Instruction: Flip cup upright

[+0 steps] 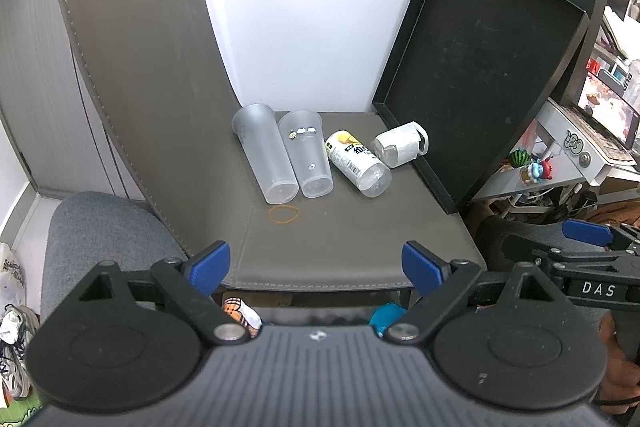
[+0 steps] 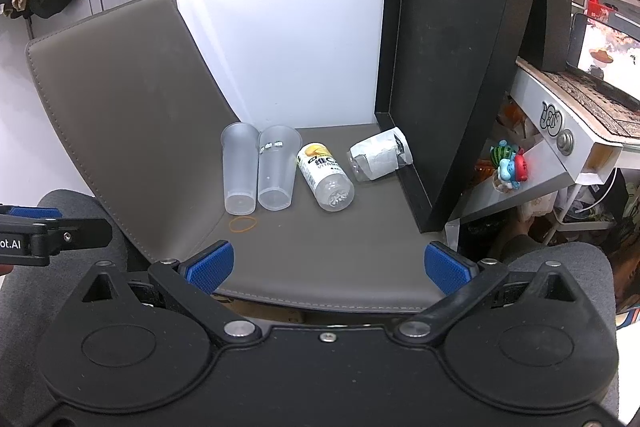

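Both hand-held grippers (image 1: 316,269) (image 2: 329,265) agape; two frosted cups (image 1: 265,153) (image 1: 306,151), seemingly two bottles (image 1: 357,163) (image 1: 400,143), all toppled.

Left gripper (image 1: 316,269) and right gripper (image 2: 329,267): black linkage arms, silver pivot screws, ribbed blue pads (image 2: 210,267). White "DAS" lettering is seen.

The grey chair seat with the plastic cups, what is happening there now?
Nothing is being held. Two frosted plastic cups lie on their sides on the grey leather chair seat, beside a yellow-labelled clear bottle and a paper-wrapped bottle. The left gripper and right gripper hover open, near the seat's front edge.
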Available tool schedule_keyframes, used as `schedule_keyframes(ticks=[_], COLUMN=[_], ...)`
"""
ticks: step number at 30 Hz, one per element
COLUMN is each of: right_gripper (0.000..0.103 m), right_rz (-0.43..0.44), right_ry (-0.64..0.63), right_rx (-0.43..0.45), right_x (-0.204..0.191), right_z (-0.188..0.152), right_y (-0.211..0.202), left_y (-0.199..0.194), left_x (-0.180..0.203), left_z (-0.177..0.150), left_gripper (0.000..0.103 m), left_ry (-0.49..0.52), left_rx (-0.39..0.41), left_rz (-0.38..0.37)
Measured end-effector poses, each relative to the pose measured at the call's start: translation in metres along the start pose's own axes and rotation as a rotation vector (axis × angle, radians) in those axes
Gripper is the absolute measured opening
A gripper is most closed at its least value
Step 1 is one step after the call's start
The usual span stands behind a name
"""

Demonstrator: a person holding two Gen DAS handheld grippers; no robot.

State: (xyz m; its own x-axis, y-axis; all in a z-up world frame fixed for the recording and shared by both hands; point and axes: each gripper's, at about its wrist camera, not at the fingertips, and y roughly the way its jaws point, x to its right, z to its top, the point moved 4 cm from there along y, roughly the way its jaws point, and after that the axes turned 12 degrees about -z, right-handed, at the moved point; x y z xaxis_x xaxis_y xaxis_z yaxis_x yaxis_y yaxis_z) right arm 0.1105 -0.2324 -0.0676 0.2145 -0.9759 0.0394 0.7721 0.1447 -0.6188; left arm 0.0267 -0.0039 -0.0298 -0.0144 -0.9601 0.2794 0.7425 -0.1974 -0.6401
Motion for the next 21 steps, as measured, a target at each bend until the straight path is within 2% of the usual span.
schedule_keyframes(ticks=[21], right_gripper=[0.103], right_rz=[-0.01], right_ry=[-0.005], right_rx=[-0.018], right_x=[0.0001], right_z=[-0.0023], right_y=[0.0032], left_y=[0.002], left_x=[-0.0007], left_z=[0.0017], left_gripper=[0.092], left_ry=[0.002], left_rx=[-0.008], left_rz=[0.0])
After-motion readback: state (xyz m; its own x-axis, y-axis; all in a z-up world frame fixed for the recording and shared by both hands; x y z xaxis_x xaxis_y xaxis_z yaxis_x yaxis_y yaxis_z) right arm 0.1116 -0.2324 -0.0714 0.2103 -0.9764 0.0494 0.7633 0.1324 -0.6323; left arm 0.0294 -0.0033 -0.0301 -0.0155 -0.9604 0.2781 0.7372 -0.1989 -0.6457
